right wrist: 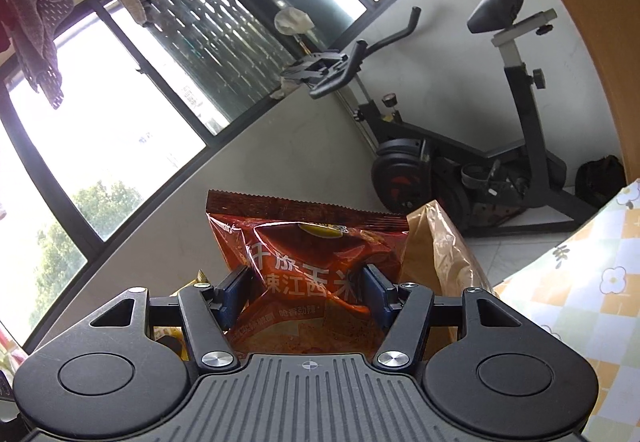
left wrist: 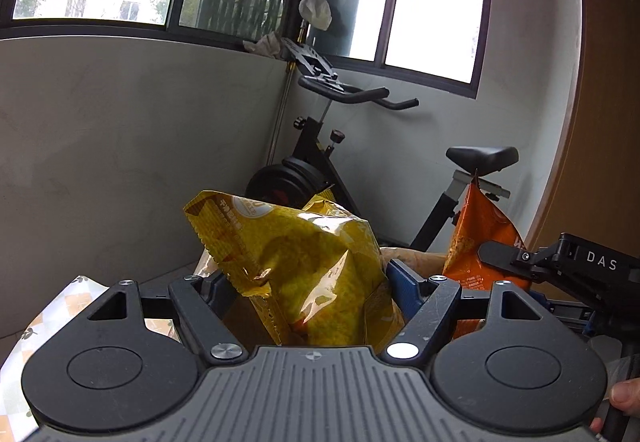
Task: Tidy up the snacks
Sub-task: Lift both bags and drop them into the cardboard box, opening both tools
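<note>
I am holding my left gripper (left wrist: pixel 308 278) partly open, its blue pads pinching a yellow snack bag (left wrist: pixel 304 266) that is standing upright, crimped top edge uppermost, in front of the exercise bike (left wrist: pixel 320 162). My right gripper (right wrist: pixel 306 292) is clamping a red snack bag (right wrist: pixel 308 254) (Chinese lettering, only partly legible), also upright before that bike; its black body is reading "DAS"

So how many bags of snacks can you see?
2. The yellow snack bag is squeezed in the left claw, the red-orange snack bag in the right claw. More may be hidden behind them.
</note>
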Tool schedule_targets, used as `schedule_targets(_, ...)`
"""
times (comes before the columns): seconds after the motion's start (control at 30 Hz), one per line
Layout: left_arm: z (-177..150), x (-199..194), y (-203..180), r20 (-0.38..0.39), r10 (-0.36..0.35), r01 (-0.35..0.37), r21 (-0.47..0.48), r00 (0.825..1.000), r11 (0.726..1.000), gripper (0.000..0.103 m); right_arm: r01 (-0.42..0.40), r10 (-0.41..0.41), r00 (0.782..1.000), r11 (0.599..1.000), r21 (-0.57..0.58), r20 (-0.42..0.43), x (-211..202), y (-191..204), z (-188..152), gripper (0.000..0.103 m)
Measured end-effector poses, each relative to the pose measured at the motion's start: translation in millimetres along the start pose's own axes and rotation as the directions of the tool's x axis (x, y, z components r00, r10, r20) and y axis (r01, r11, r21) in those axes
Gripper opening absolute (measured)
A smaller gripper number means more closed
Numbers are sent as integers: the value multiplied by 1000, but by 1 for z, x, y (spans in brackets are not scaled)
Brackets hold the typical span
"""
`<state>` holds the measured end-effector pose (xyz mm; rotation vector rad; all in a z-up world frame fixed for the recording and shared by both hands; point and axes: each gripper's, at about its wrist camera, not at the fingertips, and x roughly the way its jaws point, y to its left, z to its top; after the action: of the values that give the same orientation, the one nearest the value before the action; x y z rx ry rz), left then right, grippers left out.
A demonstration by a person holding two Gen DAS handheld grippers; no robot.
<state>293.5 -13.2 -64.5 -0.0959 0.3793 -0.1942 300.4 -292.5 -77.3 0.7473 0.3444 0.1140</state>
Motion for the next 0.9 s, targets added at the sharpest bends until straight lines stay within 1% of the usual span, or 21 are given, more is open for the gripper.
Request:
schedule_targets(0.07,0,7,3,-19,5,-5,5,1000,1000,80,18,-18,1000,1000,0,-21,5,-2,-4,57)
schedule_targets(0.2,-1,14,7,-62,-22,23,24,998,999,83,60,-60,998,998,-8,-35,8,-2,-8,61)
schedule_targets(0.27,-3,16,10,-79,-14,17,34,997,999,85,65,-65,997,998,-6,-31,7,-1,-8,66)
schedule_targets(0.3,-3,15,12,-88,-13,16,30,996,999,90,68,-68,997,998,-7,-28,6,-1,-8,71)
schedule_targets(0.33,-2,16,16,-96,-13,14,14,995,1000,91,69,-69,997,998,-13,-25,4,-1,-8,72)
schedule_targets(0.43,-3,10,28,-99,-26,23,-30,995,999,91,70,-72,997,996,-48,-35,-1,2,-8,72)
schedule_targets(0.5,1,7,34,-94,-12,7,-44,996,999,91,72,-76,996,994,-81,-43,-5,6,-7,72)
schedule_targets(0.67,21,-15,45,-55,7,-11,-71,998,997,91,74,-82,996,984,-162,-46,-26,17,0,73)
schedule_targets(0.73,28,-27,47,-47,36,-39,-62,998,997,91,80,-88,995,977,-196,-35,-37,20,3,79)
schedule_targets(0.8,33,-39,49,-54,66,-69,-56,996,996,91,90,-97,995,969,-231,-18,-50,24,6,85)
schedule_targets(0.9,33,-57,52,-59,77,-80,-54,995,995,91,112,-117,993,948,-299,2,-70,28,5,88)
